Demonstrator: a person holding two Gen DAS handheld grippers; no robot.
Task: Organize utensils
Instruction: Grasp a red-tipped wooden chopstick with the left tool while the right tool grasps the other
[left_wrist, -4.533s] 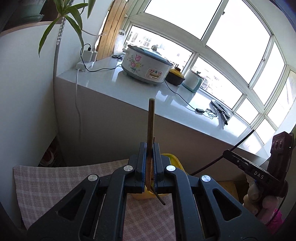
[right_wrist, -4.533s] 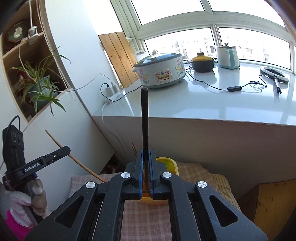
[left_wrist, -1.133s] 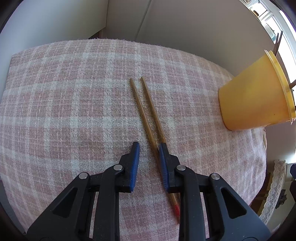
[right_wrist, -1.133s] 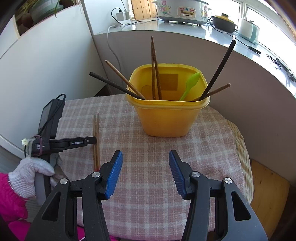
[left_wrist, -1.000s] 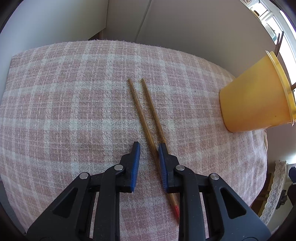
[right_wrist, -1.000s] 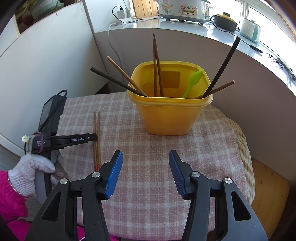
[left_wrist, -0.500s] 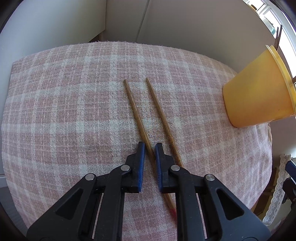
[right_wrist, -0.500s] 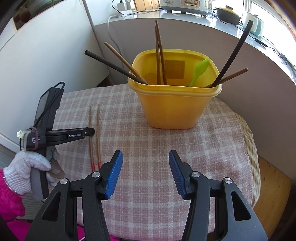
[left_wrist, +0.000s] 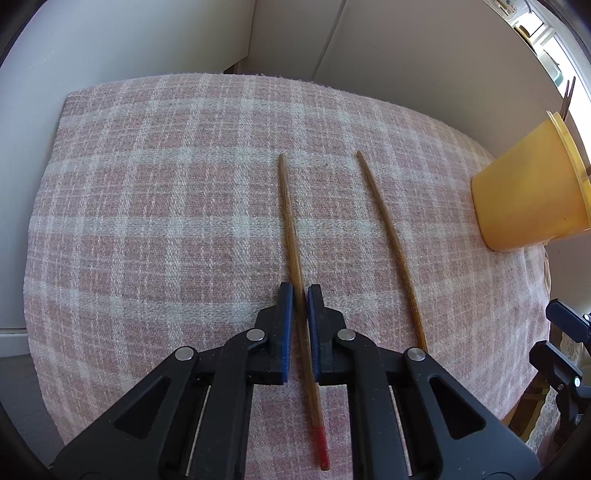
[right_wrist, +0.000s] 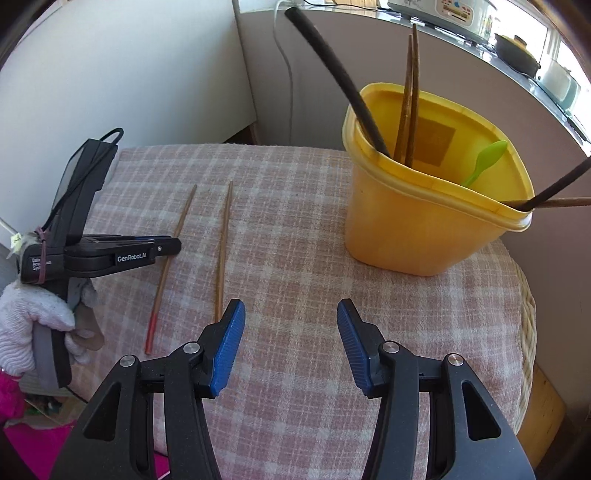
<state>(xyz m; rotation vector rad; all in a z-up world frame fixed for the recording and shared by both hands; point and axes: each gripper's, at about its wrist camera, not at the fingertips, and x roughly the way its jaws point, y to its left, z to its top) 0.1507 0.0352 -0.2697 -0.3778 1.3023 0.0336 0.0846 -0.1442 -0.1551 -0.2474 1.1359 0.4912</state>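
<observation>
Two wooden chopsticks lie side by side on the pink checked cloth (left_wrist: 147, 221). My left gripper (left_wrist: 300, 291) is shut on the left, red-tipped chopstick (left_wrist: 291, 229), which still rests on the cloth; it also shows in the right wrist view (right_wrist: 173, 236). The second chopstick (left_wrist: 388, 229) lies free to its right, also seen in the right wrist view (right_wrist: 223, 243). My right gripper (right_wrist: 290, 317) is open and empty above the cloth's near part. The yellow bin (right_wrist: 424, 221) at the right holds several chopsticks and a green spoon (right_wrist: 484, 162).
White cabinet walls (right_wrist: 129, 74) stand behind the table. A windowsill with a rice cooker (right_wrist: 454, 11) and pots runs along the back right. The cloth's right edge drops off beside a wooden surface (right_wrist: 546, 402).
My left gripper has closed on the left chopstick, and the two chopsticks have spread apart. My right gripper has moved closer to the bin and stayed open.
</observation>
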